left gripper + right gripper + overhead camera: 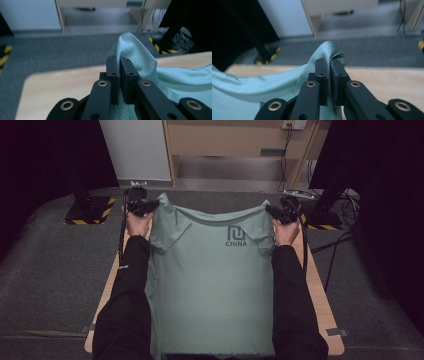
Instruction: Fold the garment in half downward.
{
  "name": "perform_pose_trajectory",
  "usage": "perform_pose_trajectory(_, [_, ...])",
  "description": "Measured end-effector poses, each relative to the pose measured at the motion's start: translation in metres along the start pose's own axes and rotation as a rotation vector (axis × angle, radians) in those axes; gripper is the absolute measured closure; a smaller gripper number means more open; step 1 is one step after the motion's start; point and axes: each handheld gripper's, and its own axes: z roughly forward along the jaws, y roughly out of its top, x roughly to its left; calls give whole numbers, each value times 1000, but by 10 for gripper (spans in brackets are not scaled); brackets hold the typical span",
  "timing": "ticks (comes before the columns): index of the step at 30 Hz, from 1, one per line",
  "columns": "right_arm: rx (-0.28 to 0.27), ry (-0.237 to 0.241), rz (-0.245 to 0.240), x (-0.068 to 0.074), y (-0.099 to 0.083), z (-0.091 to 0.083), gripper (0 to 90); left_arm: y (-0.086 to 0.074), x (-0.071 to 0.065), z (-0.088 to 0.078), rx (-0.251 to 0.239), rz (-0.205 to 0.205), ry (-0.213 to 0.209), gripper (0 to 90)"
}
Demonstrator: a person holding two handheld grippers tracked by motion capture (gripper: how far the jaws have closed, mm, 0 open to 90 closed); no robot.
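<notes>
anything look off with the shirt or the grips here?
Nothing damaged or spilled. The green shirt is held up by its two top corners, left claw and right claw each shut on the fabric. One oddity: a sleeve is folded in over the front on the left side, so the shirt isn't spread flat over the wooden table.

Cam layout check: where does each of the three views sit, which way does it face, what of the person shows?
High view: above the person's side, looking forward and down at the table; both forearms, left claw and right claw hold the shirt up.
Left gripper view: on the left claw, facing the far floor; black jaws pinch shirt.
Right gripper view: on the right claw, same direction; jaws pinch shirt.
Shared: both gripper views show shirt, table edge, carpet.
</notes>
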Motion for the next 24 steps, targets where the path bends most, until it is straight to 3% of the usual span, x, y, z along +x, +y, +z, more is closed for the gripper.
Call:
perform_pose_trajectory(4, [-88, 4, -13, 10, 24, -18, 860, 19, -8, -17, -53, 25, -19, 857])
perform_pose_trajectory(8, [-95, 27, -53, 13, 25, -32, 860, 4, -13, -23, -53, 34, -54, 857])
perform_pose_trajectory(14, [-76, 53, -120, 10, -6, -50, 859, -42, -14, -35, -43, 39, -117, 857])
perform_pose_trajectory(16, [-61, 59, -133, 7, -18, -55, 859, -56, -14, -41, -31, 53, -116, 857])
perform_pose_trajectory(24, [-8, 109, -186, 9, -63, -79, 857, -101, -21, -84, -38, 101, -172, 856])
